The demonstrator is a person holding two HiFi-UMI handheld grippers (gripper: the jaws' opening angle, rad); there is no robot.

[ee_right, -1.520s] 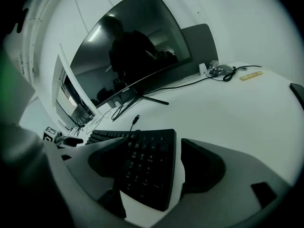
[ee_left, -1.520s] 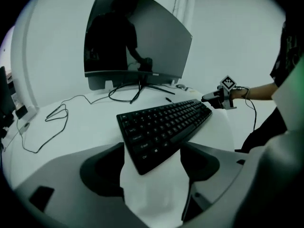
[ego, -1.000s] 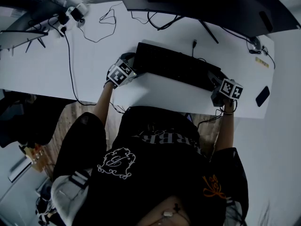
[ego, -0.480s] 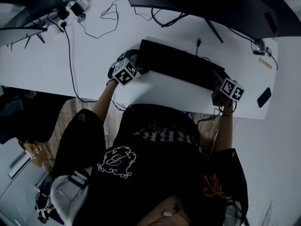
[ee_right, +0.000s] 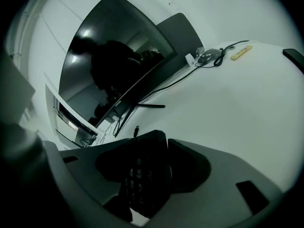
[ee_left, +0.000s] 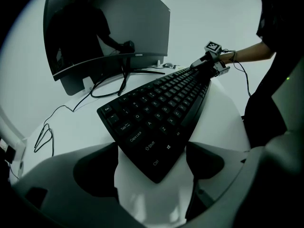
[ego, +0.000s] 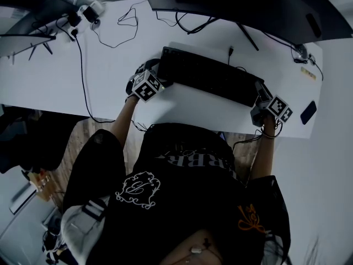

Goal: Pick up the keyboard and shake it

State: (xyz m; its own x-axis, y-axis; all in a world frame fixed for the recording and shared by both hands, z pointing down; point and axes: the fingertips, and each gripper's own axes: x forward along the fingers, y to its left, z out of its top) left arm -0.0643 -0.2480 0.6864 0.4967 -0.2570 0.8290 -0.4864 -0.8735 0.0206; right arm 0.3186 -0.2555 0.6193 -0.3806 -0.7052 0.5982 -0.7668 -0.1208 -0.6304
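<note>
Head view shows the black keyboard point(ego: 212, 77) lying flat on the white table point(ego: 105, 76), set at a slant in front of the person and just below the foot of a wide curved monitor point(ego: 248, 4). In the left gripper view the keyboard point(ee_left: 161, 113) runs away from the camera, with its near corner, the one with the Ctrl key, between the jaws.

The left hand-held gripper point(ego: 156, 77) sits at the keyboard's left end. Its jaws stand wide apart in its own view point(ee_left: 151, 170), with bare table showing on both sides of the corner, so they hold nothing.

The right hand-held gripper point(ego: 261, 95) is at the far right end and also shows small in the left gripper view point(ee_left: 209, 61). In the right gripper view point(ee_right: 147, 170) its jaws are closing around the keyboard point(ee_right: 140, 175), whose dark end nearly fills the gap. A thin paler line separates it from the jaw on that view's right, so the pads do not look pressed home.

Farther out, loose black cables point(ego: 126, 20) trail across the table's back left. A dark phone point(ego: 308, 112) lies near the right edge, beyond the right hand-held gripper.
</note>
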